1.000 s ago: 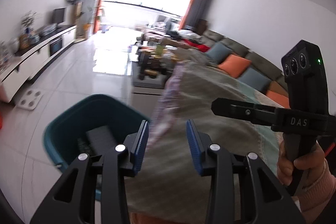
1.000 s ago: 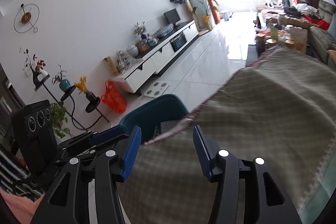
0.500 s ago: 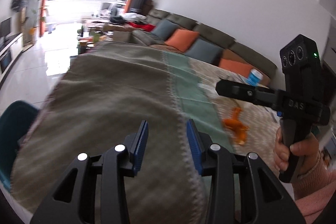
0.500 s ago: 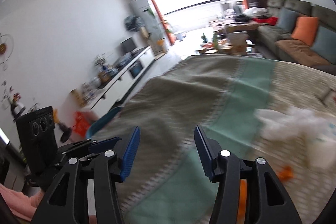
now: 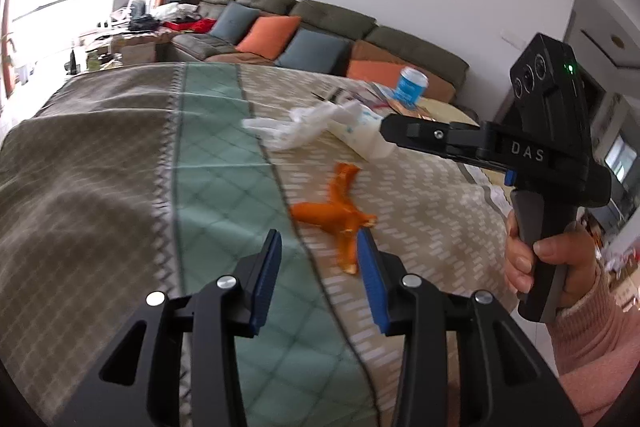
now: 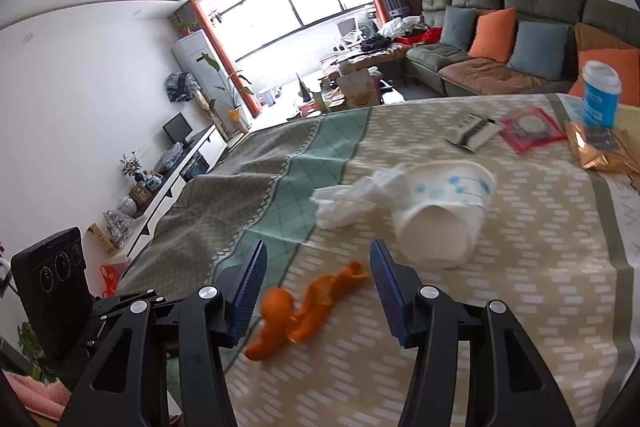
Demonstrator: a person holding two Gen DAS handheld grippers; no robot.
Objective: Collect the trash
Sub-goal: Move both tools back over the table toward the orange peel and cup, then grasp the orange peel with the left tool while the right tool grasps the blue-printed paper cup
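Orange peel (image 5: pixel 340 215) (image 6: pixel 304 307) lies on the cloth-covered table (image 5: pixel 120 167). My left gripper (image 5: pixel 320 247) hovers open just short of it, nothing between the pads. My right gripper (image 6: pixel 316 267) is open above the peel too, its jaws bare. Behind the peel lie a tipped white paper cup (image 6: pixel 440 211) (image 5: pixel 364 135) with blue dots and a crumpled white plastic bag (image 6: pixel 344 203) (image 5: pixel 296 127). Further back are a dark-striped wrapper (image 6: pixel 472 129), a red packet (image 6: pixel 530 129), an orange foil bag (image 6: pixel 604 151) and a blue cup (image 6: pixel 600 95) (image 5: pixel 410 89).
A person's hand (image 5: pixel 548 263) in a pink sleeve holds the right gripper's handle. A long sofa (image 6: pixel 520 39) with orange and blue cushions runs behind the table. A white TV cabinet (image 6: pixel 176 171) lines the left wall. A cluttered low table (image 6: pixel 352 83) stands near the window.
Both views have swung from the teal bin on the floor across the tablecloth to the trash. The orange peel, cup and bag now lie right before both grippers.
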